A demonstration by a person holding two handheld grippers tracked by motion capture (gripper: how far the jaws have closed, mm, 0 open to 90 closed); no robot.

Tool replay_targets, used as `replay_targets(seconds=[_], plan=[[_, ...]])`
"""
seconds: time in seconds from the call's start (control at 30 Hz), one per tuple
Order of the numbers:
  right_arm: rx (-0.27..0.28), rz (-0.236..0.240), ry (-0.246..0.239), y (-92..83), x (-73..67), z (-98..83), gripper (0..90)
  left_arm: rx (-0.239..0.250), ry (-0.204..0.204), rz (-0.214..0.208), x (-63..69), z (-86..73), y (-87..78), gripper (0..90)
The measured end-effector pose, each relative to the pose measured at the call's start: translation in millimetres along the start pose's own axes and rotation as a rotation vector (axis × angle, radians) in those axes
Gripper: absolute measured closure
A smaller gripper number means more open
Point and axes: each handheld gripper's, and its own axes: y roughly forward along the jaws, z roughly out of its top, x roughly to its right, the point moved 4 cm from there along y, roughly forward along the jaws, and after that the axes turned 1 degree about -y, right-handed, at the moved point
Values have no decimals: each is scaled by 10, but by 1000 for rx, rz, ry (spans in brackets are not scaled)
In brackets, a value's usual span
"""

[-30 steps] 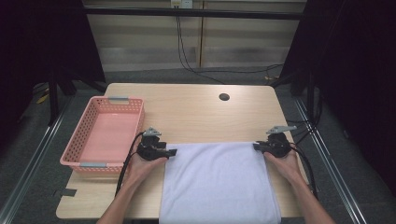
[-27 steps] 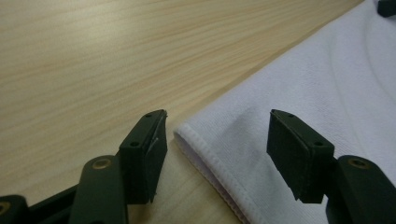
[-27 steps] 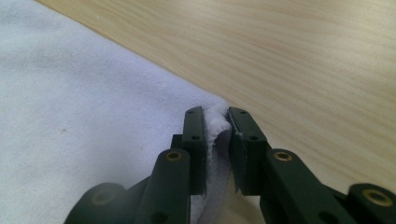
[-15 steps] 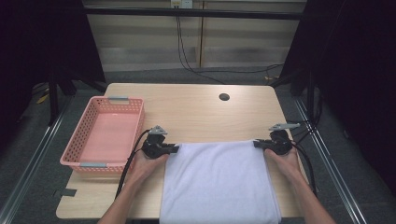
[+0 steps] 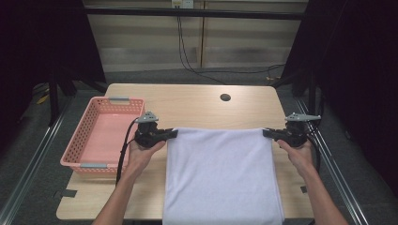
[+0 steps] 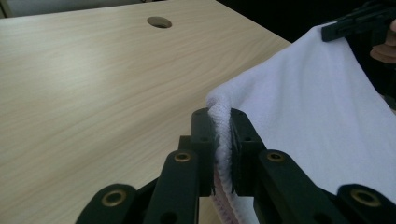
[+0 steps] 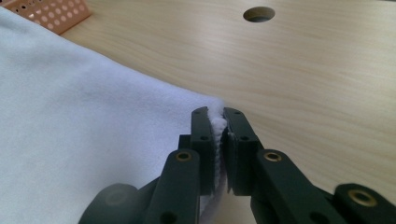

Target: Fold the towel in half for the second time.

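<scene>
A white towel [image 5: 221,173] lies stretched over the near half of the wooden table [image 5: 197,108], its front part hanging past the table's near edge. My left gripper [image 5: 172,134] is shut on the towel's far left corner [image 6: 219,109]. My right gripper [image 5: 266,133] is shut on the far right corner [image 7: 216,119]. The towel's far edge runs taut and straight between the two grippers. In the left gripper view the towel [image 6: 322,102] rises toward the other gripper [image 6: 359,21] at the top right.
A pink plastic basket [image 5: 84,136] with nothing in it stands on the table's left side, just left of my left hand; its corner [image 7: 56,11] peeks into the right gripper view. A round cable hole [image 5: 225,97] lies in the far tabletop. Bare wood spreads beyond the towel.
Both grippers have moved slightly away from me with the towel's far corners held, pulling its far edge a little farther up the table.
</scene>
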Motion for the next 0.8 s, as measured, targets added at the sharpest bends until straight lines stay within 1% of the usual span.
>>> replay_targets(seconds=[0.13, 0.17, 0.2, 0.23, 0.27, 0.3, 0.33, 0.37, 0.47, 0.53, 0.57, 0.6, 0.63, 0.67, 0.7, 0.73, 0.77, 0.8], plan=[[35, 4, 10, -75, 34, 128, 840, 18, 11, 4, -30, 110, -32, 828], [42, 5, 8, -80, 40, 170, 840, 23, 8, 4, -50, 145, -36, 828], [43, 3, 7, -85, 43, 212, 841, 36, -8, 7, -70, 178, -33, 828], [50, 5, 7, -88, 52, 256, 841, 39, -8, 11, -89, 210, -30, 828], [56, 1, 10, -93, 63, 298, 841, 42, -5, 25, -108, 241, -26, 829], [65, 2, 10, -95, 73, 337, 842, 63, -8, 46, -132, 284, -20, 829], [68, 2, 11, -90, 82, 378, 842, 76, -14, 50, -148, 310, -20, 830], [67, -2, 11, -88, 88, 400, 842, 86, -20, 46, -167, 344, -9, 831], [70, -8, 22, -77, 122, 491, 843, 92, -30, 55, -231, 419, 43, 831], [64, -23, 20, -53, 168, 557, 844, 96, -22, 58, -269, 470, 67, 831], [60, -24, 34, -45, 181, 578, 844, 100, -22, 55, -280, 502, 76, 831], [57, -31, 37, -30, 204, 606, 844, 103, -18, 52, -287, 537, 79, 831], [55, -38, 40, -9, 224, 633, 844, 113, -13, 56, -290, 575, 74, 831], [46, -44, 38, 14, 239, 658, 844, 126, -9, 50, -287, 612, 67, 831], [53, -49, 38, 24, 251, 688, 845, 122, 0, 48, -283, 645, 60, 831], [72, -52, 51, 20, 263, 720, 845, 123, 18, 61, -273, 679, 39, 831], [107, -39, 64, -6, 274, 758, 846, 129, 18, 54, -268, 696, 17, 830], [129, -35, 72, -27, 276, 778, 847, 146, 11, 38, -256, 714, -17, 831]])
